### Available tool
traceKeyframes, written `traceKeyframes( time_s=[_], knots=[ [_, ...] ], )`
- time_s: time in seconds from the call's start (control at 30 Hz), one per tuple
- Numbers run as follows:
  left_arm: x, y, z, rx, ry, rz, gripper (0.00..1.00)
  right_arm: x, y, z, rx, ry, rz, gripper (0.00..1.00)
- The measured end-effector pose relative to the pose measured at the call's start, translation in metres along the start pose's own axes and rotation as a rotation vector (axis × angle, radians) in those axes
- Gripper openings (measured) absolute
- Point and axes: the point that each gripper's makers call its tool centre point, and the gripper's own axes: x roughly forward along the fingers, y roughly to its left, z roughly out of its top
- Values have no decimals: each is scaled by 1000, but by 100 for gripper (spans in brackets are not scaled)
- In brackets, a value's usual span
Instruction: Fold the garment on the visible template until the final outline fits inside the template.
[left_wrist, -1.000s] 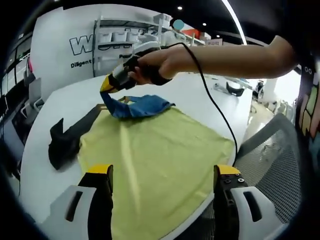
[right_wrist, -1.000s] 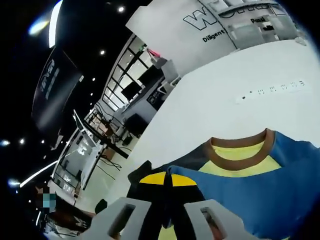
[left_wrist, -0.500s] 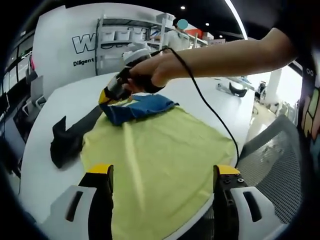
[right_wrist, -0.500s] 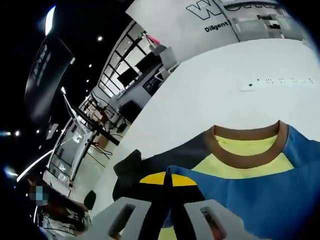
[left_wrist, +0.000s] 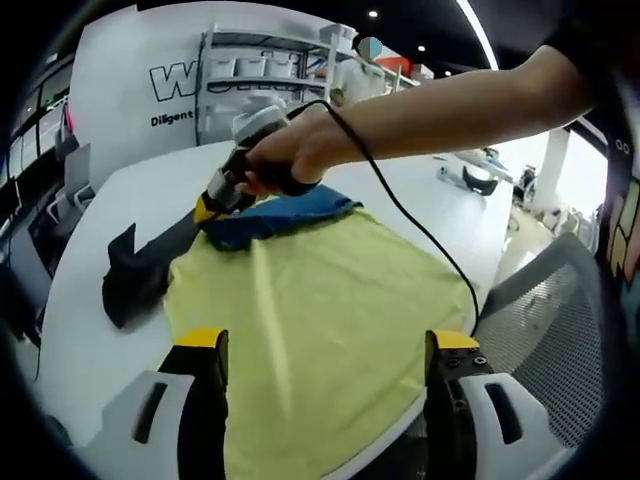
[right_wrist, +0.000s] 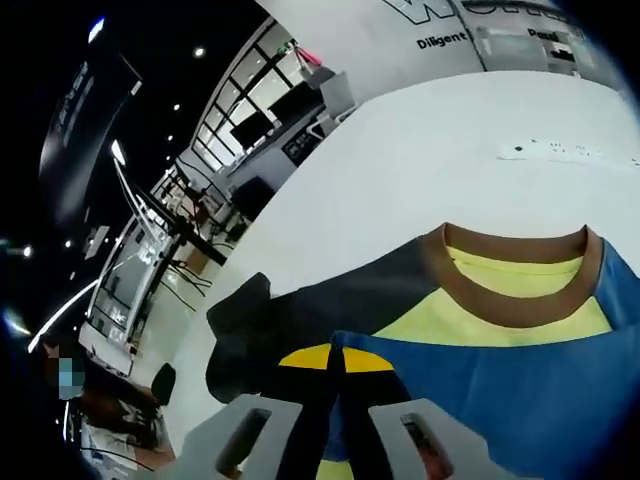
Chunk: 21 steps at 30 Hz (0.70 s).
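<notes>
Left gripper view: the left gripper (left_wrist: 320, 385) hangs with its jaws spread wide and empty above the near hem of the shirt (left_wrist: 320, 300), which lies flat, yellow body up, on the white table (left_wrist: 80, 340); a dark sleeve (left_wrist: 135, 275) trails off toward the left. At the far end a hand (left_wrist: 290, 150) drives the right gripper (left_wrist: 212, 205), pinched on the blue shoulder fold (left_wrist: 275, 212). No template outline can be made out under the cloth. For a clean fold, the pinched edge should be carried low and laid parallel to the hem, and the free gripper could pin the body so that it does not drag. A mesh chair (left_wrist: 545, 350) stands at the table's near right edge; shelving (left_wrist: 260, 70) and a lettered wall panel lie beyond. Right gripper view: the right gripper (right_wrist: 335, 365) shows its jaws pressed together on blue fabric (right_wrist: 500, 390) just below the brown collar (right_wrist: 510, 295), which sits near and face-up. Beyond the table (right_wrist: 420, 170) are desks and dark monitors (right_wrist: 250, 125) in a dim, spot-lit hall.
</notes>
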Motion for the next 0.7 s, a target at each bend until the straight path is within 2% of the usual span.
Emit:
traceKeyframes(
  time_s=[0.23,0.6,0.7],
  knots=[
    [-1,2,-1,-9,5,6,74,8,-6,-9,-12,25,-25,0],
    [0,2,-2,-10,9,7,74,14,-8,-10,-62,55,-25,0],
    [1,0,-5,-13,22,2,74,14,-4,-10,-105,69,16,0]
  ],
)
